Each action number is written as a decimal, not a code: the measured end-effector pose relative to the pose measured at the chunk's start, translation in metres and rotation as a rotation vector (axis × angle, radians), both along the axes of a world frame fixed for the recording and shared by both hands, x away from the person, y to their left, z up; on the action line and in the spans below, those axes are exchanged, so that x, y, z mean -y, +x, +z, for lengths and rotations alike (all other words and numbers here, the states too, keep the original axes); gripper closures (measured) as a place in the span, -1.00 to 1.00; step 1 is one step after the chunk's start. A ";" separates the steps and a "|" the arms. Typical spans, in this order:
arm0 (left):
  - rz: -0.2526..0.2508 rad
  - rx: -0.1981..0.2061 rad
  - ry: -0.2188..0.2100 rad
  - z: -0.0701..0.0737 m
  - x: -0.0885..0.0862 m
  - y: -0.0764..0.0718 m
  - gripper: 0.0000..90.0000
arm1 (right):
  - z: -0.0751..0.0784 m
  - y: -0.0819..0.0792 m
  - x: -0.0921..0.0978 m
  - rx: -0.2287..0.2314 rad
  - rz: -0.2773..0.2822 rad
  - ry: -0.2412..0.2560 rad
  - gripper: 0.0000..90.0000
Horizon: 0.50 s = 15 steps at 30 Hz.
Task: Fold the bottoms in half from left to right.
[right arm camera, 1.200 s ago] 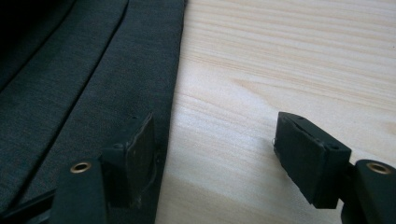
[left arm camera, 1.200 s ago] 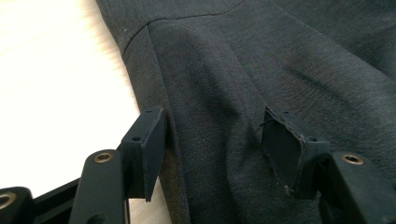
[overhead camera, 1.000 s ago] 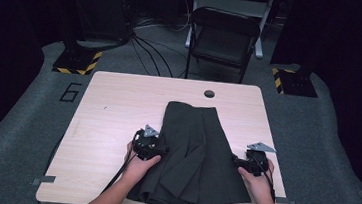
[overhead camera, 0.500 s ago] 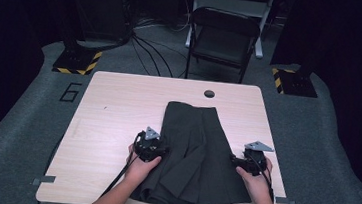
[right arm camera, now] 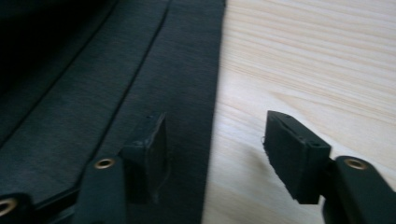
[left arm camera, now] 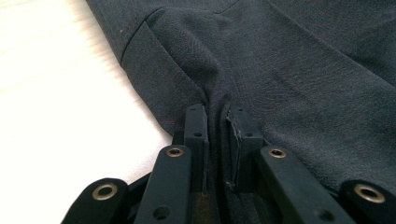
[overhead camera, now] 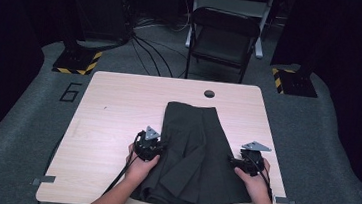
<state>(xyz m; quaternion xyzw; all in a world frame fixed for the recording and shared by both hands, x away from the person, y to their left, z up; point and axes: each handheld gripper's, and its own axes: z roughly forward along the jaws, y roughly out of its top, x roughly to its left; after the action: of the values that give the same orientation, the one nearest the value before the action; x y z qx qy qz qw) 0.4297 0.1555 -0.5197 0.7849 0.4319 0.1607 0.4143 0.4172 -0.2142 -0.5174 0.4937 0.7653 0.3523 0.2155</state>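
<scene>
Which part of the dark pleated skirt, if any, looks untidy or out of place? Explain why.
The skirt lies mostly flat, but its left edge is bunched into a raised fold pinched in the left gripper. The right gripper is open, straddling the straight right edge.

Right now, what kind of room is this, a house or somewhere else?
Probably a lab or recording studio, not a house. A lone wooden table stands on grey carpet amid dark curtains, with yellow-and-black striped stand bases, loose cables on the floor and a folding chair behind.

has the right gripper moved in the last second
Yes, slightly. The right gripper has slid inward from the table's right edge onto the skirt's edge.
</scene>
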 end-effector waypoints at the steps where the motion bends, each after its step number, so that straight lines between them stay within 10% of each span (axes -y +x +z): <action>1: 0.001 -0.002 0.006 0.001 -0.001 0.001 0.79 | 0.000 -0.001 -0.004 -0.013 0.012 -0.012 -0.06; 10: -0.005 -0.008 -0.007 0.007 -0.007 0.002 0.80 | 0.000 -0.002 -0.019 -0.031 0.035 -0.039 0.23; 15: -0.011 -0.018 0.008 0.010 -0.012 0.003 0.80 | 0.002 -0.002 -0.024 -0.051 0.064 -0.020 0.78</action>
<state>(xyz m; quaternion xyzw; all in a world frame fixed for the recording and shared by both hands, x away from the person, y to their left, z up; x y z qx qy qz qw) 0.4323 0.1673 -0.5094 0.7902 0.4306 0.1532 0.4082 0.4147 -0.1900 -0.5156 0.4754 0.7895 0.3388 0.1896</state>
